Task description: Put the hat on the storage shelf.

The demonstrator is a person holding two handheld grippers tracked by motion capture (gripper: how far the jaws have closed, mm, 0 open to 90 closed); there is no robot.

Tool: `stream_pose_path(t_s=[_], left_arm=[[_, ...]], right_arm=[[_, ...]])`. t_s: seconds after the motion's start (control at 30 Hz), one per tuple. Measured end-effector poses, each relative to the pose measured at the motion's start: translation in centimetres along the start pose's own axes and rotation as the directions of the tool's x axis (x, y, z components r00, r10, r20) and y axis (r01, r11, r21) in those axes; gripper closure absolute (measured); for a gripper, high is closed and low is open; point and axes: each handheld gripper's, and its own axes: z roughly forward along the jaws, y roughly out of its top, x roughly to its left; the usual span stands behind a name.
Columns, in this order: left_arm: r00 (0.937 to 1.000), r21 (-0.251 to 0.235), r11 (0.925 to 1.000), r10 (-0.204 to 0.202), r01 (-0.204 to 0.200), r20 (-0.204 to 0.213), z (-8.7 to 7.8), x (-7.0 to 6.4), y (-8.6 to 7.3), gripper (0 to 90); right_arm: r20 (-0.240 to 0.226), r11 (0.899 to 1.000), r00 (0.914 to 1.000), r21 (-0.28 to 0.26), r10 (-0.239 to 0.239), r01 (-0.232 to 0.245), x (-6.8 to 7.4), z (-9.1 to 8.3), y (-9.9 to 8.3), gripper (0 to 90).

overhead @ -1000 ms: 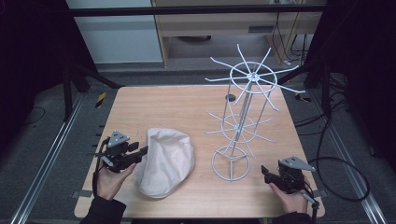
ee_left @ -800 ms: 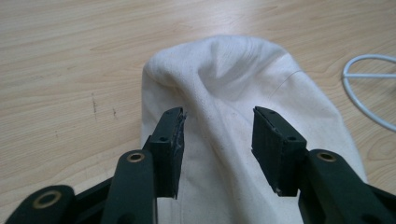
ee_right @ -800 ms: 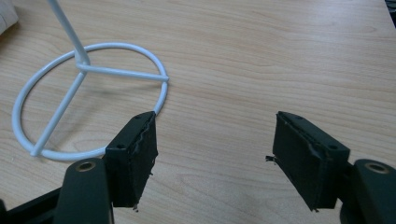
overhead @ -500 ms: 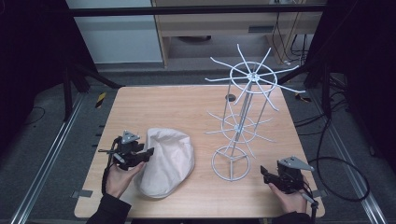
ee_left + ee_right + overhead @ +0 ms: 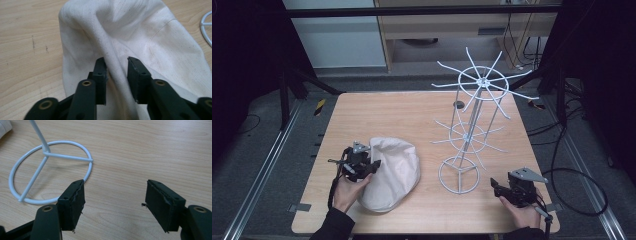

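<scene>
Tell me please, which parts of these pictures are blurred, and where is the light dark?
High view: the wooden table is evenly lit, the surroundings almost black. Left gripper view: the tool's near joints are blurred; the white cloth hat is sharp. Right gripper view: the wire stand's base ring is sharp and casts a faint shadow.

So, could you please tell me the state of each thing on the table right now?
White cloth hat: lying crumpled on the table, a fold between the jaws.
White wire rack: upright, nothing hanging on it.
Left gripper: partly open, astride the fold.
Right gripper: open, holding nothing.
</scene>
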Motion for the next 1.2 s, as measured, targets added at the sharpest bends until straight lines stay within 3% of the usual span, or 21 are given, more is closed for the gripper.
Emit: stream_pose_path(t_s=[0.27, 0.43, 0.67, 1.0, 1.2], left_arm=[[0.9999, -0.013, 0.9998, -0.012, 0.012, 0.009, -0.3, -0.1, 0.0, 86.2], [0.999, -0.053, 0.9981, -0.03, 0.032, 0.033, -1.0, 0.1, -0.1, 87.8], [0.9982, -0.106, 0.9939, -0.024, 0.03, 0.055, -2.1, -0.1, -0.1, 88.3], [0.9963, -0.203, 0.9791, 0.001, 0.016, 0.086, -4.7, -0.6, 0.2, 88.5], [0.9954, -0.259, 0.9656, 0.006, 0.019, 0.095, -6.2, -0.6, 0.2, 88.5]], right_arm=[[-0.004, 1.0, 1.0, 0.001, 0.004, -0.004, 0.1, 0.1, -0.1, 31.9], [-0.004, 1.0, 1.0, -0.002, 0.003, -0.003, 0.0, 0.2, -0.1, 31.5], [0.002, 1.0, 1.0, -0.003, 0.001, -0.001, 0.0, 0.1, -0.2, 31.3], [0.001, 1.0, 1.0, -0.005, 0.001, -0.001, -0.1, 0.1, -0.2, 30.9], [0.004, 1.0, 1.0, -0.017, -0.003, 0.003, -0.1, 0.0, -0.2, 30.5]])
